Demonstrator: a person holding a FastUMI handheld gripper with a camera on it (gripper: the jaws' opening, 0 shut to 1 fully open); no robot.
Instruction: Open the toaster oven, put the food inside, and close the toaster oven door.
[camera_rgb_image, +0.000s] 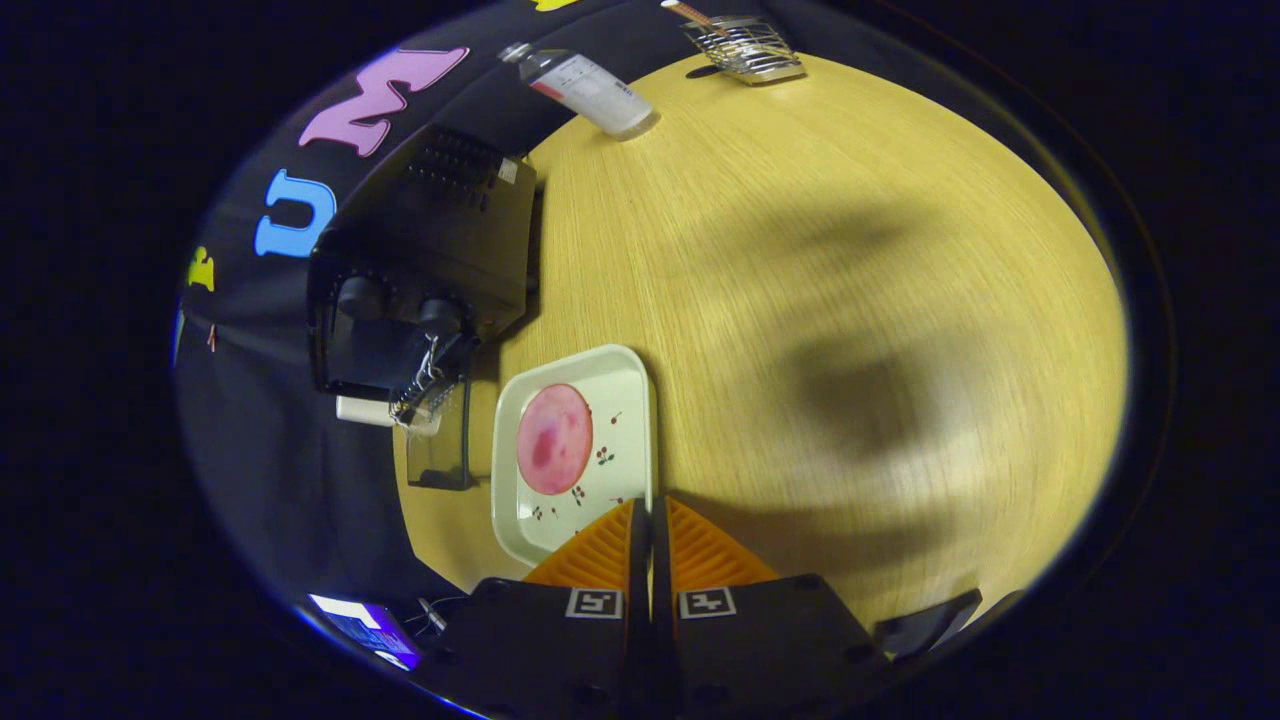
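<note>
Pale wood worktop (850, 300) carries everything. My claw (650, 520) is pinched together, holding nothing, fingertips over the near corner of the white tray (625, 385) with its pink food slice (553, 438). Black toaster oven (430, 260) sits beyond-left, door (440, 440) already dropped open.

Pink food (553, 439); white cherry-print tray (622, 372); black toaster oven (430, 250).

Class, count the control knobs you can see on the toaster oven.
2. Both sit side by side on the toaster oven, one knob beside the other, beyond the shut tool.
</note>
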